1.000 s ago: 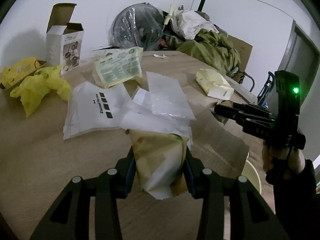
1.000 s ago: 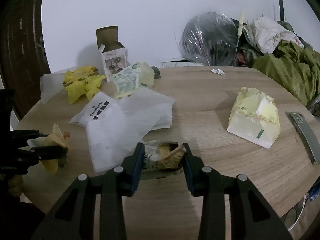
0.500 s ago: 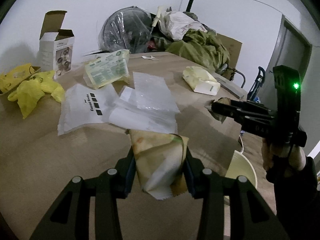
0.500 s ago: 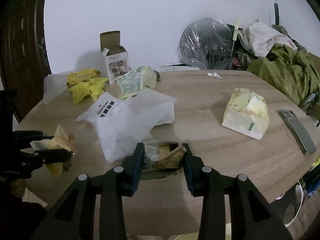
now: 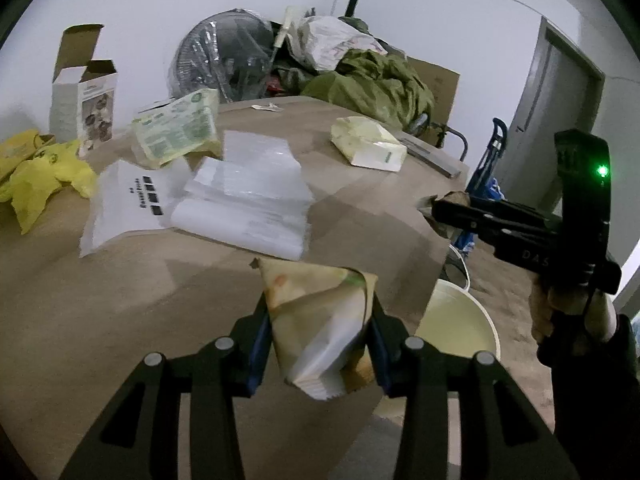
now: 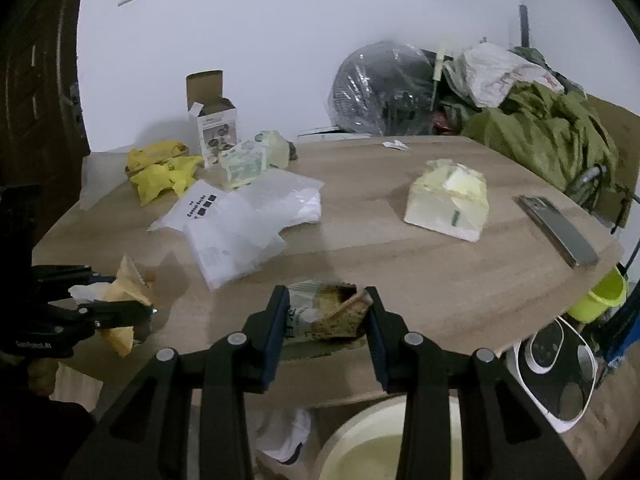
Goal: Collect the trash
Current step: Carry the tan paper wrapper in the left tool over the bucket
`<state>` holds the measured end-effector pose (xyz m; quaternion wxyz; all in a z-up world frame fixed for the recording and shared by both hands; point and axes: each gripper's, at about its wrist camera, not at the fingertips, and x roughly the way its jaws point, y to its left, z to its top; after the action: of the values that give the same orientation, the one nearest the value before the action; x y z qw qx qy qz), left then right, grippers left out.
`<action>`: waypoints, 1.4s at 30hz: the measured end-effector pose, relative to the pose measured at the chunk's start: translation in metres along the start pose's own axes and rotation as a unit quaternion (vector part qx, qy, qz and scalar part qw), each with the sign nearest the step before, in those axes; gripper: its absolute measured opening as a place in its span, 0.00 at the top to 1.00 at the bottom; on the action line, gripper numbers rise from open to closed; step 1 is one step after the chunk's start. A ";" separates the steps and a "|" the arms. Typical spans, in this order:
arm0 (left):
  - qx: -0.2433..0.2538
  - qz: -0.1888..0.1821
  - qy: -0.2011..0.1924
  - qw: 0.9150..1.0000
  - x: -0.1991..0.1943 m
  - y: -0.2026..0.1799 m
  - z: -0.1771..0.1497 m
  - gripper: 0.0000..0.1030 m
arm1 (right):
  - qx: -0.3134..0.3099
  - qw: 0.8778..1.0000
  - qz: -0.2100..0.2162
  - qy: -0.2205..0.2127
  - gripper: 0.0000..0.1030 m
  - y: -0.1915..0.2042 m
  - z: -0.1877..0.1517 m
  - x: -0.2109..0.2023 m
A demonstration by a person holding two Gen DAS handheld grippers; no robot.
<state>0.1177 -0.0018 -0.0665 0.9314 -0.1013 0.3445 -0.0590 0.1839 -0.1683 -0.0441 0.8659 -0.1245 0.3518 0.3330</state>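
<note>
Left gripper clamped on crumpled tan paper wrapper; right gripper clamped on torn snack packet. Both held above the cream bin beside the tabletop edge. Light, soft, crushable; mid-body grip adequate.

A lived-in room of a home: a wooden tabletop against a white wall, a plastic-wrapped fan and heaped green fabric behind it, a door, a pale bucket on the floor.
</note>
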 end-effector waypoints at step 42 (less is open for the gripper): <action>0.204 -0.134 0.103 0.964 0.111 -0.161 -0.012 0.59 | 0.173 0.971 -0.164 0.026 0.47 -0.135 -0.147 -0.079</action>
<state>0.1870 -0.1798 -0.1085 0.8752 0.0523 0.4029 -0.2628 0.1546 -0.3740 -0.0979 0.9078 -0.0379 0.4010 0.1171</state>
